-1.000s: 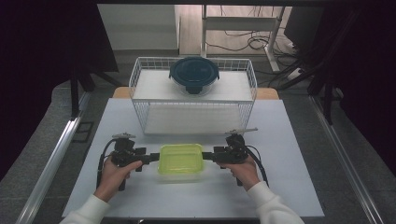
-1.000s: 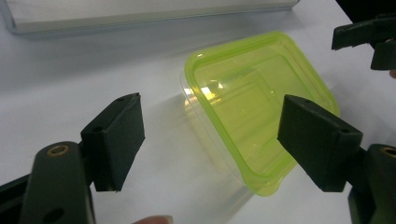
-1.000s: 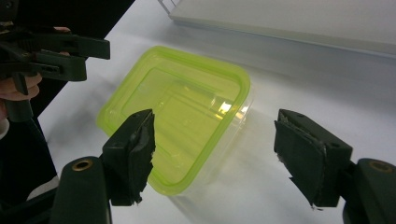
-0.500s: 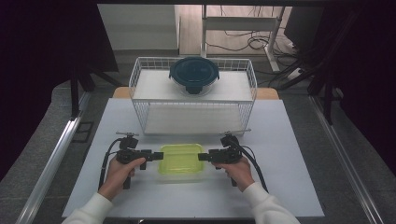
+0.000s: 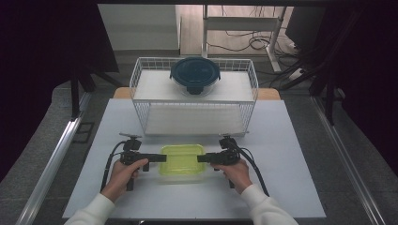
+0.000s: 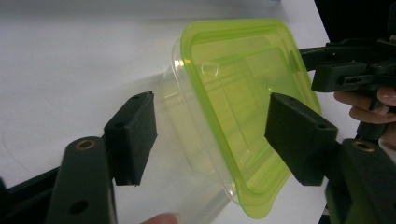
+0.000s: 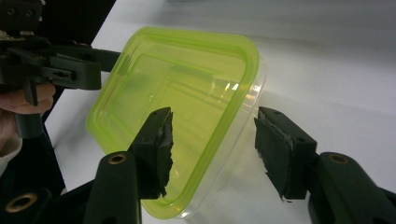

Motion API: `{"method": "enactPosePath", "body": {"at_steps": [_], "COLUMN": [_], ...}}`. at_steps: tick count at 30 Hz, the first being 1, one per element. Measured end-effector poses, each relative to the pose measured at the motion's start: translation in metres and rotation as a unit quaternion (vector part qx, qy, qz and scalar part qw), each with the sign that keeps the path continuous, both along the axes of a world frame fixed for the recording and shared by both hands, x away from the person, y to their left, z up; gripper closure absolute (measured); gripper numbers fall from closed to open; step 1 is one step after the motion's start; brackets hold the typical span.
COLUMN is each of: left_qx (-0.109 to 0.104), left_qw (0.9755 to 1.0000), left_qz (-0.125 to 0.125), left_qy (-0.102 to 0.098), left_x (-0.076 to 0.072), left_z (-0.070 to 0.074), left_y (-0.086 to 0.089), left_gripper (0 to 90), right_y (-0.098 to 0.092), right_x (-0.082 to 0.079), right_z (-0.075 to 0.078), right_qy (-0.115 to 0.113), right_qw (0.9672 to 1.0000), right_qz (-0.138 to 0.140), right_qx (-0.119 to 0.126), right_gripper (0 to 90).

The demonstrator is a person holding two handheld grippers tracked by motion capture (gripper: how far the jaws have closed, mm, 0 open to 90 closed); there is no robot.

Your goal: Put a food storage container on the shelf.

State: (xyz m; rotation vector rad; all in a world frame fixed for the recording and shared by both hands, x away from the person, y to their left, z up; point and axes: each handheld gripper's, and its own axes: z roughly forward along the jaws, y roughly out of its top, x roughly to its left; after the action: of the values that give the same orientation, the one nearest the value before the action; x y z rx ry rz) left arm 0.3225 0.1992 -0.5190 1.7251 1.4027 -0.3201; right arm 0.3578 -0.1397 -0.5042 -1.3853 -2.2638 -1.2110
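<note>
A clear plastic container with a lime-green lid (image 5: 182, 159) lies on the white table (image 5: 281, 140) in front of the person. My left gripper (image 5: 159, 157) reaches in level from its left end, my right gripper (image 5: 202, 158) from its right end. In the left gripper view the container (image 6: 233, 107) sits between the left gripper's (image 6: 210, 135) jaws, which have just been closing; small gaps remain at the pads. In the right gripper view the right gripper (image 7: 212, 144) straddles the container's (image 7: 187, 93) corner, its jaws also closing, one pad over the lid, one beside the wall.
A white wire basket (image 5: 136, 89) stands behind the container at mid-table. A dark blue lidded bowl (image 5: 195, 75) rests on its upper shelf. A metal rail (image 5: 56, 159) runs along the floor left of the table. White tabletop stretches around both hands.
Both hands have sunk a little toward the table at the container's two ends. Both pairs of jaws have narrowed around it. The container has stayed in place.
</note>
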Motion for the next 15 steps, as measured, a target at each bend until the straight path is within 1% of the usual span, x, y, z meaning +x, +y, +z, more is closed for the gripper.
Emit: {"method": "enactPosePath", "body": {"at_steps": [3, 7, 8, 10, 11, 12, 13, 14, 15], "left_qx": [-0.005, -0.016, -0.020, -0.038, -0.029, -0.019, -0.021, -0.017, -0.016], "left_qw": [0.9999, 0.9997, 0.9996, 0.9987, 0.9991, 0.9994, 0.9993, 0.9995, 0.9995], "left_qz": [-0.004, -0.008, -0.010, -0.016, -0.013, -0.007, -0.005, -0.002, -0.001], "left_qy": [0.009, 0.016, 0.019, 0.029, 0.029, 0.028, 0.029, 0.028, 0.026], "left_x": [0.0002, 0.0002, 0.0002, 0.0002, -0.0002, -0.0009, -0.0011, -0.0017, -0.0025], "left_z": [-0.0024, -0.0035, -0.0039, -0.0052, -0.0047, -0.0040, -0.0038, -0.0031, -0.0024], "left_y": [-0.0011, -0.0019, -0.0022, -0.0028, -0.0039, -0.0045, -0.0043, -0.0036, -0.0030], "left_gripper": [38.1, 44.8, 47.6, 53.5, 55.5, 60.2, 62.6, 65.6, 71.5], "right_y": [-0.0011, -0.0012, -0.0011, -0.0010, -0.0009, -0.0003, -0.0003, -0.0010, -0.0020], "right_x": [0.0006, 0.0004, 0.0004, 0.0002, 0.0001, -0.0005, -0.0015, -0.0017, -0.0017], "right_z": [-0.0021, -0.0039, -0.0044, -0.0054, -0.0062, -0.0069, -0.0070, -0.0070, -0.0065], "right_qy": [0.007, 0.015, 0.016, 0.024, 0.031, 0.036, 0.036, 0.037, 0.041], "right_qw": [1.0000, 0.9999, 0.9998, 0.9996, 0.9994, 0.9992, 0.9993, 0.9992, 0.9990], "right_qz": [-0.002, -0.003, -0.002, -0.001, 0.000, -0.003, -0.006, -0.007, -0.010], "right_qx": [0.005, 0.007, 0.008, 0.013, 0.017, 0.015, 0.009, 0.010, 0.012], "right_gripper": [47.7, 53.4, 55.8, 61.6, 63.2, 66.3, 68.1, 69.6, 70.9]}}
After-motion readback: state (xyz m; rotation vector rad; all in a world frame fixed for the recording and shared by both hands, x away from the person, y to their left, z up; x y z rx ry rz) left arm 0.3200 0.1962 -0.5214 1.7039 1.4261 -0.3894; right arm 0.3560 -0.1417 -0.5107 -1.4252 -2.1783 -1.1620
